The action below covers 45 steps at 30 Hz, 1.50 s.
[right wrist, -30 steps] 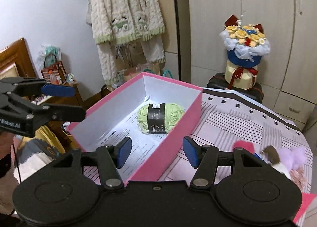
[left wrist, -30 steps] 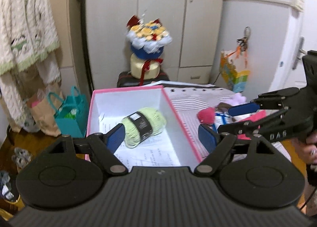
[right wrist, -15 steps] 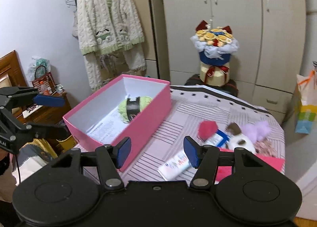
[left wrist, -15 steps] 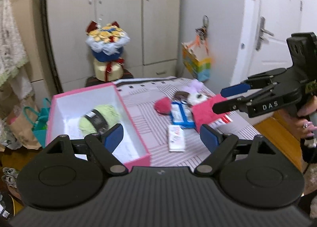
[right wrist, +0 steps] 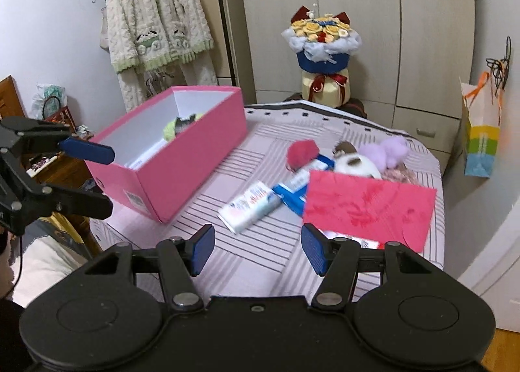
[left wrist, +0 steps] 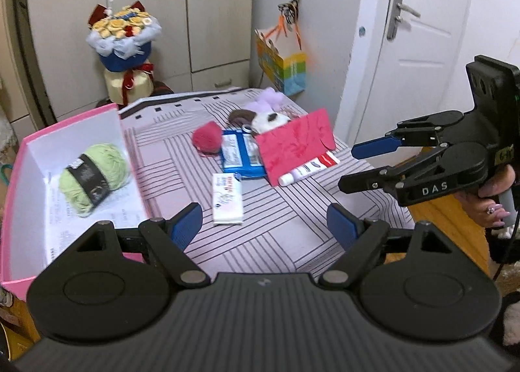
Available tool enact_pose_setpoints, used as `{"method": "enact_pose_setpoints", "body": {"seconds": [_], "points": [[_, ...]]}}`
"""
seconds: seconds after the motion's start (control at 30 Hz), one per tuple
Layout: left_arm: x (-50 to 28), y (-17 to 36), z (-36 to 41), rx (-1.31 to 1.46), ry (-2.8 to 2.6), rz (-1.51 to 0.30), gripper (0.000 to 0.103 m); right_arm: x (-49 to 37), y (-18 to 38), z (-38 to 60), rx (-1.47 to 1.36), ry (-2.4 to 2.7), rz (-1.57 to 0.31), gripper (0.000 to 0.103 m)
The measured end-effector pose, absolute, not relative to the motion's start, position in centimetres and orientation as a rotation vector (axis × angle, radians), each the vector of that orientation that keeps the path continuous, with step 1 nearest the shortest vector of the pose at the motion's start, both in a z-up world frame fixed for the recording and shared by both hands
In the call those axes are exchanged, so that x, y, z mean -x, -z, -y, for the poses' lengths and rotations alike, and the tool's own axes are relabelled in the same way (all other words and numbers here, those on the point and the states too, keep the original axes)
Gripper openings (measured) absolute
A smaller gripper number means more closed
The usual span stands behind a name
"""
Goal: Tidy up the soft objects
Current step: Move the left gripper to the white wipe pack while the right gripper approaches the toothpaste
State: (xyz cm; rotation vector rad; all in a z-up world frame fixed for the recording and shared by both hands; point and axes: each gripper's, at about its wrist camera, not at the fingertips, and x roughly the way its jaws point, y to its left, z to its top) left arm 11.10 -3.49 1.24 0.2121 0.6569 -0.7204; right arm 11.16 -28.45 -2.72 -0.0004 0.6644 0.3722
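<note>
A pink box (left wrist: 71, 121) (right wrist: 182, 157) stands on the left of the striped table (left wrist: 260, 242) with a green yarn ball (left wrist: 92, 177) (right wrist: 182, 126) inside. To its right lie a red fuzzy ball (left wrist: 206, 138) (right wrist: 300, 152), a white-and-brown plush (left wrist: 269, 118) (right wrist: 356, 164) and a purple plush (left wrist: 269, 97) (right wrist: 388, 151). My left gripper (left wrist: 264, 225) (right wrist: 97, 178) hovers near the table's front, jaws closing slightly with nothing between them. My right gripper (right wrist: 258, 250) (left wrist: 349, 166) is open and empty, off the right side.
A red envelope (left wrist: 295, 147) (right wrist: 367, 206) leans over a tube (left wrist: 308, 170). A blue packet (left wrist: 240, 157) and a tissue pack (left wrist: 227, 199) (right wrist: 250, 204) lie mid-table. A bouquet (left wrist: 123, 33) stands behind, and a gift bag (left wrist: 286, 66) hangs by the door.
Both grippers have swung away from the pink box towards the pile of items on the right and sunk a little. Nothing was picked up.
</note>
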Motion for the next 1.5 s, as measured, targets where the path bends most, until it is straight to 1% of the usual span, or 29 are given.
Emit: {"method": "enact_pose_setpoints", "body": {"seconds": [0.13, 0.27, 0.43, 0.6, 0.73, 0.83, 0.93, 1.0, 1.07, 1.23, 1.3, 1.33, 1.37, 1.4, 1.43, 1.47, 1.5], "points": [[-12.0, 0.0, 5.7, -0.235, 0.722, -0.659, 0.081, -11.5, 4.7, 30.0, 0.002, -0.370, -0.630, 0.064], [-13.2, 1.5, 7.8, -0.258, 0.697, -0.652, 0.081, -12.8, 6.5, 30.9, 0.068, -0.352, -0.603, 0.064], [-15.2, 3.6, 9.8, -0.286, 0.639, -0.650, 0.081, -16.1, 8.8, 32.1, 0.117, -0.379, -0.667, 0.064], [-17.8, 5.5, 11.4, -0.279, 0.604, -0.695, 0.080, -18.6, 10.7, 32.1, 0.222, -0.377, -0.687, 0.064], [-19.5, 6.8, 12.3, -0.286, 0.563, -0.713, 0.079, -19.8, 11.5, 32.1, 0.288, -0.413, -0.687, 0.062], [-20.5, 7.7, 12.7, -0.296, 0.539, -0.718, 0.079, -20.5, 11.9, 32.1, 0.317, -0.434, -0.734, 0.062], [-21.8, 8.4, 12.6, -0.281, 0.526, -0.732, 0.079, -20.7, 12.1, 32.0, 0.350, -0.444, -0.735, 0.061], [-22.4, 8.9, 12.7, -0.281, 0.510, -0.733, 0.079, -20.9, 12.2, 32.1, 0.360, -0.441, -0.737, 0.062], [-22.6, 9.3, 12.8, -0.297, 0.494, -0.723, 0.079, -21.1, 12.3, 32.2, 0.359, -0.445, -0.738, 0.065], [-22.2, 9.8, 12.8, -0.326, 0.457, -0.644, 0.079, -21.0, 12.3, 32.8, 0.309, -0.441, -0.755, 0.065], [-22.3, 10.0, 12.6, -0.314, 0.458, -0.642, 0.079, -20.6, 12.3, 32.8, 0.286, -0.431, -0.764, 0.059], [-22.5, 10.1, 12.4, -0.298, 0.454, -0.649, 0.079, -20.4, 12.2, 32.8, 0.277, -0.435, -0.770, 0.050], [-22.7, 10.1, 12.2, -0.280, 0.447, -0.659, 0.076, -20.2, 12.1, 32.8, 0.266, -0.440, -0.780, 0.045], [-22.9, 10.2, 12.0, -0.259, 0.435, -0.673, 0.070, -20.0, 12.0, 32.7, 0.254, -0.435, -0.792, 0.043], [-23.1, 10.3, 11.8, -0.245, 0.430, -0.691, 0.067, -19.8, 11.9, 32.7, 0.234, -0.417, -0.810, 0.042], [-23.3, 10.4, 11.7, -0.229, 0.432, -0.710, 0.060, -19.7, 11.8, 32.8, 0.215, -0.403, -0.823, 0.042], [-23.5, 10.5, 11.6, -0.215, 0.438, -0.730, 0.056, -19.5, 11.6, 32.8, 0.196, -0.397, -0.836, 0.041]]}}
